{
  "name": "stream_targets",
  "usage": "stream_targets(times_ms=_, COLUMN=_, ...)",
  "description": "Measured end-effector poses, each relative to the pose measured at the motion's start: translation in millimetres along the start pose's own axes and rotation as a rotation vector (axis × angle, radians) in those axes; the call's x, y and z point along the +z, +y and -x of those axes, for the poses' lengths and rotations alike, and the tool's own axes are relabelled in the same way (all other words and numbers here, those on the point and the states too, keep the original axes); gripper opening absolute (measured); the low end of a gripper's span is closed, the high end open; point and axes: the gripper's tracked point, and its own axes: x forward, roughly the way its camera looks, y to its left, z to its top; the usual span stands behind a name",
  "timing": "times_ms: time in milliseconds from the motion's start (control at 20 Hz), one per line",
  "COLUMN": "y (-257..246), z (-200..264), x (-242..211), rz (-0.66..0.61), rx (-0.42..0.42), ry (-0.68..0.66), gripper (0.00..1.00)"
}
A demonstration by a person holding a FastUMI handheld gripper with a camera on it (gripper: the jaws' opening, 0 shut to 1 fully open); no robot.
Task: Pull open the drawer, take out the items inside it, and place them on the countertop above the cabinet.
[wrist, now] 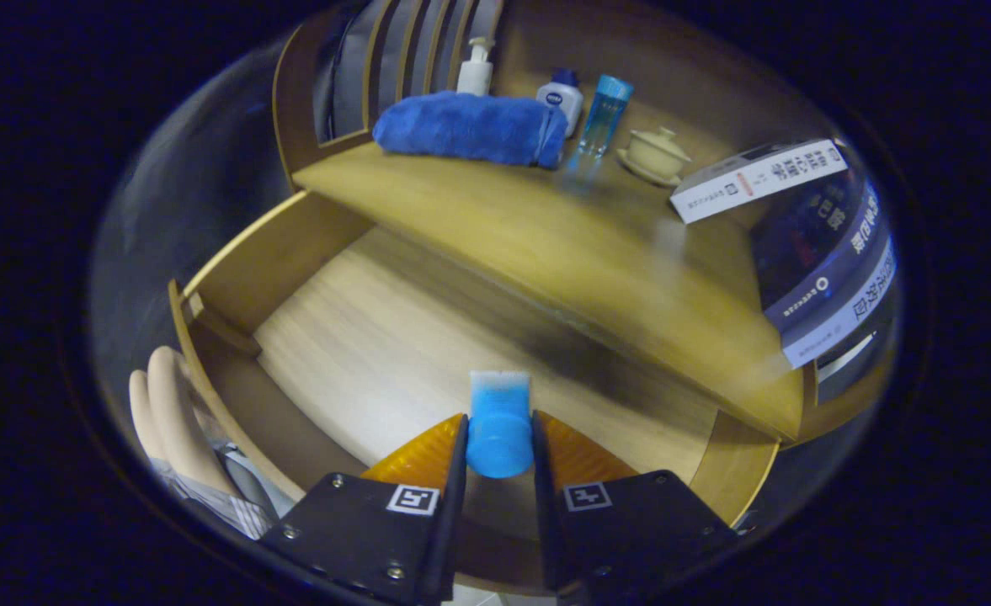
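Gripper [499,442] fingers are seen at the bottom centre of the frame, closed on a blue bottle [499,425] that is pressed from both sides. Beneath it, the drawer [360,337] is pulled open across the middle left, its pale floor bare. Across the upper middle the countertop [546,236] is laid out with a blue towel [470,128], a pump bottle [476,69], a white bottle [561,97], a clear blue bottle [603,114] and a lidded cup [655,156]. Books [815,227] are stacked at the right. A person's fingers [171,412] are seen at the lower left.
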Motion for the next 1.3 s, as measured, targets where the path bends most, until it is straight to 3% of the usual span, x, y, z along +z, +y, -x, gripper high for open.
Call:
stream_targets(times_ms=300, y=22, z=49, x=18, rz=-0.119, rx=0.143, ry=-0.099, gripper=0.39)
stream_targets(times_ms=500, y=29, z=74, x=37, rz=-0.127, rx=0.159, ry=-0.182, gripper=0.39)
stream_targets(times_ms=850, y=25, z=109, x=92, rz=-0.137, rx=0.109, ry=-0.368, gripper=0.39)
stream_targets(times_ms=1300, y=-19, z=121, x=176, rz=-0.087, rx=-0.133, ry=-0.687, gripper=0.39)
